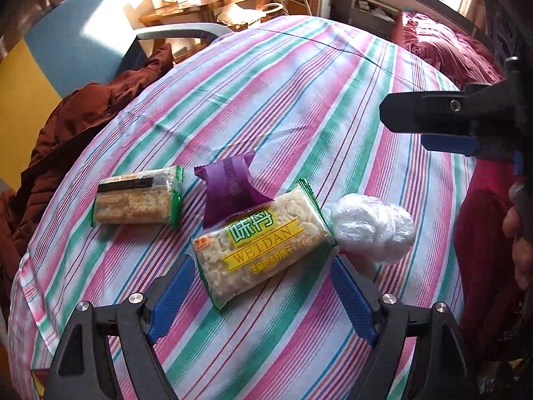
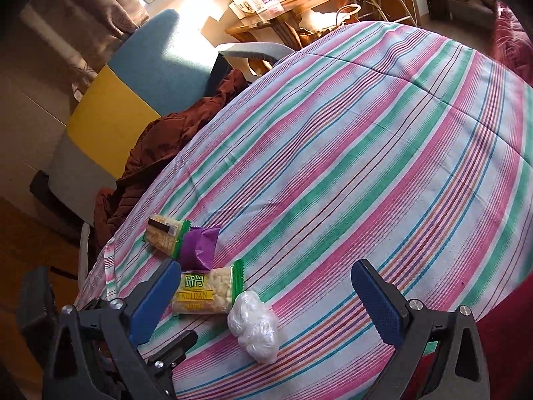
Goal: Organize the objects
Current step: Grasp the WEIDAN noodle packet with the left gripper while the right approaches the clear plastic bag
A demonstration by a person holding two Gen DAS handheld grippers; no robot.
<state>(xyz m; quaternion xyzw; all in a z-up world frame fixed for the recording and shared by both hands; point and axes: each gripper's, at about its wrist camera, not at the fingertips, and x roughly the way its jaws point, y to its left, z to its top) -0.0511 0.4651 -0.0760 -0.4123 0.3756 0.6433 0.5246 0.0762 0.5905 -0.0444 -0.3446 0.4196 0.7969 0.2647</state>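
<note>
You have a purple packet (image 1: 226,183), green-edged snack packs (image 1: 263,243), a white crumpled bag (image 1: 374,228), on a pink-green-blue striped sheet (image 1: 299,100).

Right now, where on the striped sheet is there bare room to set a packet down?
Bare: the striped sheet beyond the purple packet, toward the red quilt. Crowded: the near corner, where the WEIDAN packet, plastic ball and other snack packet cluster.

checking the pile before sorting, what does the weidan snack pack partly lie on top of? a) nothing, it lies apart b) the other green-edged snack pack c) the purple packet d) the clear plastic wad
c: in the left wrist view the top end of the weidan snack pack overlaps the lower edge of the purple packet.
</note>
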